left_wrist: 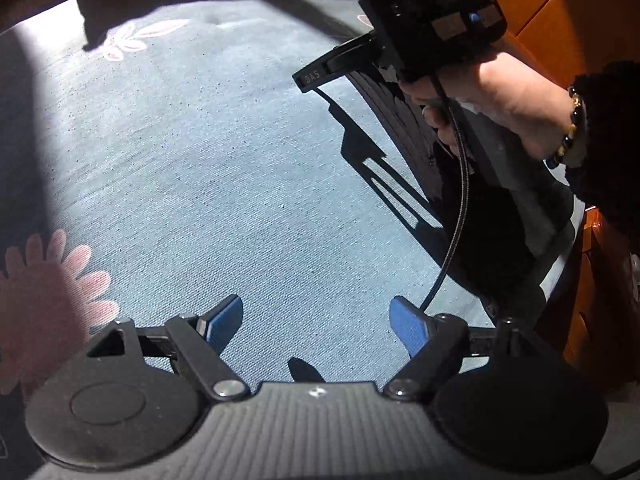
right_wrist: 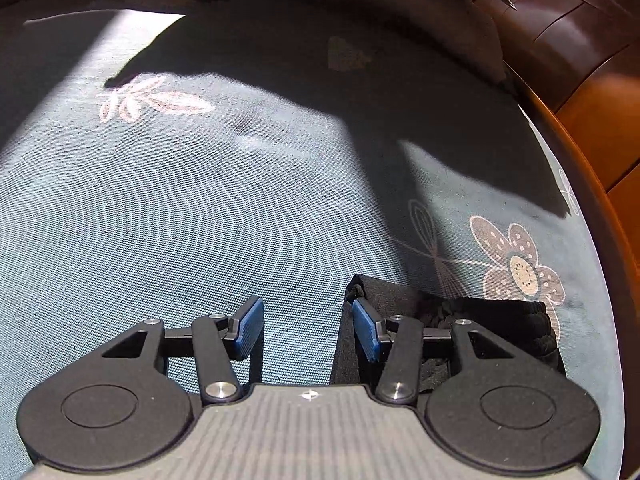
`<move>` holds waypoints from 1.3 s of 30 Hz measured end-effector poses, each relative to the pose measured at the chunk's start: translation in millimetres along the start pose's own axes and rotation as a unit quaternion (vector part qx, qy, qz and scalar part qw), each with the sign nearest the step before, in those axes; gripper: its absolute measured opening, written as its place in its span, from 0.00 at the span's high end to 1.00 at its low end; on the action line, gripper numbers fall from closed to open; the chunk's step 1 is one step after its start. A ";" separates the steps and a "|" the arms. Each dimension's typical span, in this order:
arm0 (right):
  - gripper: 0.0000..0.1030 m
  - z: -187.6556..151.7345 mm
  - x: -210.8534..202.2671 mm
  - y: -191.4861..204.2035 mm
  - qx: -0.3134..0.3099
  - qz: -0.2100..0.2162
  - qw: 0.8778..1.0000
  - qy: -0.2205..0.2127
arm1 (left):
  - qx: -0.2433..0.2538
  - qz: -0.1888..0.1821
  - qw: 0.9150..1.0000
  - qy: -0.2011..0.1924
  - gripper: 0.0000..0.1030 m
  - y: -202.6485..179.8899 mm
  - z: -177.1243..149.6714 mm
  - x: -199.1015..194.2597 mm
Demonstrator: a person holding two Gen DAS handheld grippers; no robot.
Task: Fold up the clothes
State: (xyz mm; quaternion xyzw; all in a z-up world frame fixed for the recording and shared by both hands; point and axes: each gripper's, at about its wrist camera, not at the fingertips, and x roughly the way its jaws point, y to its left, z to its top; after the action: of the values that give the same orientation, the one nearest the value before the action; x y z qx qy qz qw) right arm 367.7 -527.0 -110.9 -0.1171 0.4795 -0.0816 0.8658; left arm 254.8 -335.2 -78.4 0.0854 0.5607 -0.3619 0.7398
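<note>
Our left gripper [left_wrist: 316, 326] hangs over the cloth with its blue pads [left_wrist: 226, 322] spread wide and nothing between them, only bare weave below. At the far left of its view we see a pink flower print [left_wrist: 52, 276] on the blue-grey cloth [left_wrist: 192, 168], and farther up a paler leaf print [left_wrist: 136, 38] at the edge of a sunlit patch. Moving right in the same view, we meet the black body of our other tool, gripped by a hand [left_wrist: 492, 104] with a beaded bracelet [left_wrist: 570, 128] and a dark fuzzy sleeve [left_wrist: 608, 132]; a thin cable [left_wrist: 460, 192] trails down from it, and its hard shadow falls on the cloth. An orange-brown wooden surface [left_wrist: 572, 12] borders the cloth on the right. In the right wrist view, our right gripper [right_wrist: 308, 328] stands partly open, with only bare cloth showing between its pads. The black garment [right_wrist: 404, 292] lies on the cloth just beside and under the right-hand finger [right_wrist: 366, 330]; whether that pad touches it we cannot tell. Its gathered, elastic-looking edge [right_wrist: 532, 320] bunches up further right, close to a brown flower print [right_wrist: 518, 264], with the wood beyond.
</note>
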 end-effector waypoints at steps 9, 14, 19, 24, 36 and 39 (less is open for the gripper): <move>0.47 19.5 -6.3 -16.6 0.052 0.070 0.995 -0.042 | 0.001 0.000 1.000 0.001 0.22 1.0 0.0 -4.8; 0.44 -16.8 -62.5 -35.6 0.076 0.109 0.991 -0.022 | 0.017 -0.013 1.000 0.000 0.22 0.5 7.9 -8.3; 0.44 -83.7 -104.6 -48.0 0.091 0.090 0.990 0.053 | 0.051 -0.023 0.998 -0.005 0.22 -3.7 21.3 -7.7; 0.44 -140.8 -133.5 -64.3 0.139 0.072 0.982 0.110 | 0.054 -0.007 0.998 -0.006 0.22 -5.6 23.8 -1.3; 0.47 -210.1 -157.9 -50.8 0.112 0.109 0.977 0.147 | 0.070 0.015 0.997 -0.024 0.22 -49.4 -0.9 10.2; 0.47 -217.8 -161.6 -47.4 0.100 0.120 0.976 0.153 | 0.126 -0.032 0.990 -0.048 0.22 -69.9 -13.4 5.3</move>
State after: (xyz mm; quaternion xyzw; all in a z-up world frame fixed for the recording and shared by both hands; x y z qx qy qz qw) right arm 96.2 -558.6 -78.1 0.0425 0.6063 -0.0422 0.7930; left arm 201.0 -380.9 -68.4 0.1423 0.4773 -0.4566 0.7372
